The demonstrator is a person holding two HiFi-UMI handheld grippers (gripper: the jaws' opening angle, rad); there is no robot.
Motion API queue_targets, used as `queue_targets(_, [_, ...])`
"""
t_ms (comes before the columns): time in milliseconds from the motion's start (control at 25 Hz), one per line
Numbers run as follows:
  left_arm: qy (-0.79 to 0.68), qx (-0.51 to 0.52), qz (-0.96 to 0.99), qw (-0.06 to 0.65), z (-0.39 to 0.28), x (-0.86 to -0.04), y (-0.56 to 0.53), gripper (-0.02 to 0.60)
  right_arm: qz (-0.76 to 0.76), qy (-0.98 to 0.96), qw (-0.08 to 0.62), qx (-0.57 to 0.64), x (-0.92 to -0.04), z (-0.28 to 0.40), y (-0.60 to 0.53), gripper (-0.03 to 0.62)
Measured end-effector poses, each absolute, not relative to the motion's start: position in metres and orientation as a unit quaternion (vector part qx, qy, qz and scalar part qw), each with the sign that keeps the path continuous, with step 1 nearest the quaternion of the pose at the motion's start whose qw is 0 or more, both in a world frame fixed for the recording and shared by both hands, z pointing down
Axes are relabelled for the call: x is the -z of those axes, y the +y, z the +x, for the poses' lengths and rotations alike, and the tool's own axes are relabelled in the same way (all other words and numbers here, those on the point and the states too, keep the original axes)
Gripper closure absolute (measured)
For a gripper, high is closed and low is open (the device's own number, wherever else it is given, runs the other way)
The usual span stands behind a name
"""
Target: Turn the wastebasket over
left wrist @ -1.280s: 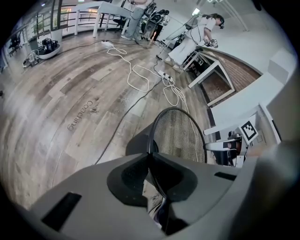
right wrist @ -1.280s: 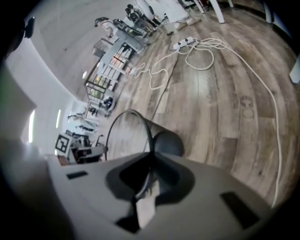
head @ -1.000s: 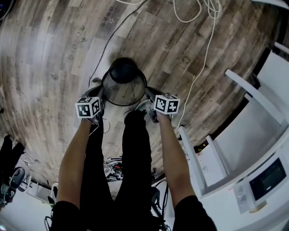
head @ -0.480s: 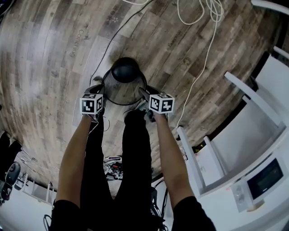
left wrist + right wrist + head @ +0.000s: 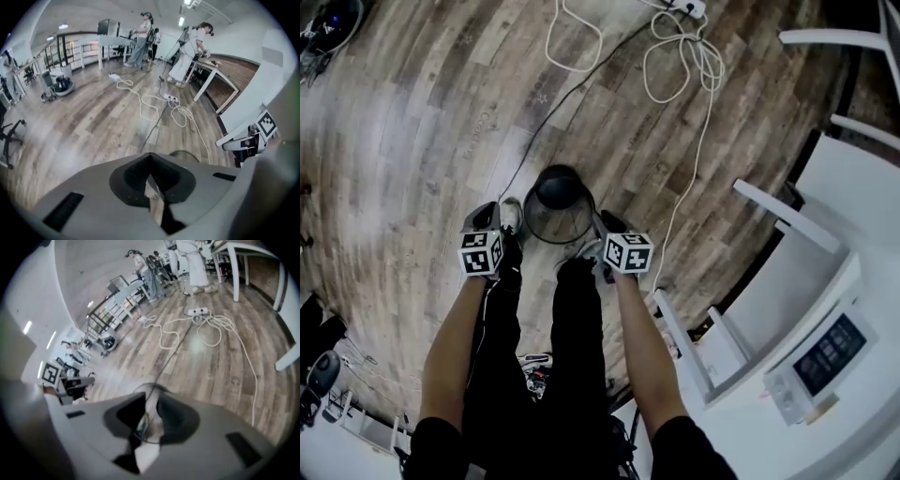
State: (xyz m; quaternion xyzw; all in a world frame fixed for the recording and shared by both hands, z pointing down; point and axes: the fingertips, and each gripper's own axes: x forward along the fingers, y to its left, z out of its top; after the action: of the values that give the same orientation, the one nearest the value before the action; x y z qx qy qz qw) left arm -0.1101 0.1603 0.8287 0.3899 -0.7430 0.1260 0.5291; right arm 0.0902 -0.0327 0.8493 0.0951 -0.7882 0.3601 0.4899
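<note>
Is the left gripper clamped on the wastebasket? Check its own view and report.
No: the left gripper's jaws are closed together on nothing, and the wastebasket stands apart from it on the floor.

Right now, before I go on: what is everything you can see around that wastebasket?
wastebasket: one, black mesh, on the floor ahead of the feet
white cable: one tangle, white, on the floor beyond the wastebasket
power strip: one, white, at the cable's far end
black cable: one, black, running across the floor toward the wastebasket
table: at least one, white, to the right
screen unit: one, white with a dark screen, lower right
people: at least two, light clothes, at far desks
left gripper: grey, shut and empty, left of the wastebasket
right gripper: grey, jaws apart and just been closing, wastebasket rim seen through the gap, no grip visible
</note>
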Motion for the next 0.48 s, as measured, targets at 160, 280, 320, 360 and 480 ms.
queue_targets(160, [-0.779,-0.097,0.419,0.457,-0.127,-0.703,0.126,0.549,0.131,-0.818,0.436,-0.352,-0.745,0.066,-0.043,0.548])
queue_targets(280, [-0.793,-0.075,0.449,0.405,-0.131,-0.603,0.094,0.549,0.149,-0.833,0.406,-0.345,-0.666,0.052,-0.048,0.557])
queue_targets(320, [-0.796,-0.070,0.460,0.387,-0.132,-0.570,0.085,0.549,0.154,-0.837,0.398,-0.342,-0.640,0.048,-0.050,0.559])
queue_targets(360, [-0.799,-0.068,0.471,0.367,-0.131,-0.537,0.076,0.549,0.157,-0.842,0.390,-0.338,-0.614,0.046,-0.050,0.560])
queue_targets(480, [-0.808,-0.073,0.503,0.298,-0.128,-0.439,0.057,0.549,0.155,-0.861,0.360,-0.324,-0.534,0.038,-0.051,0.562])
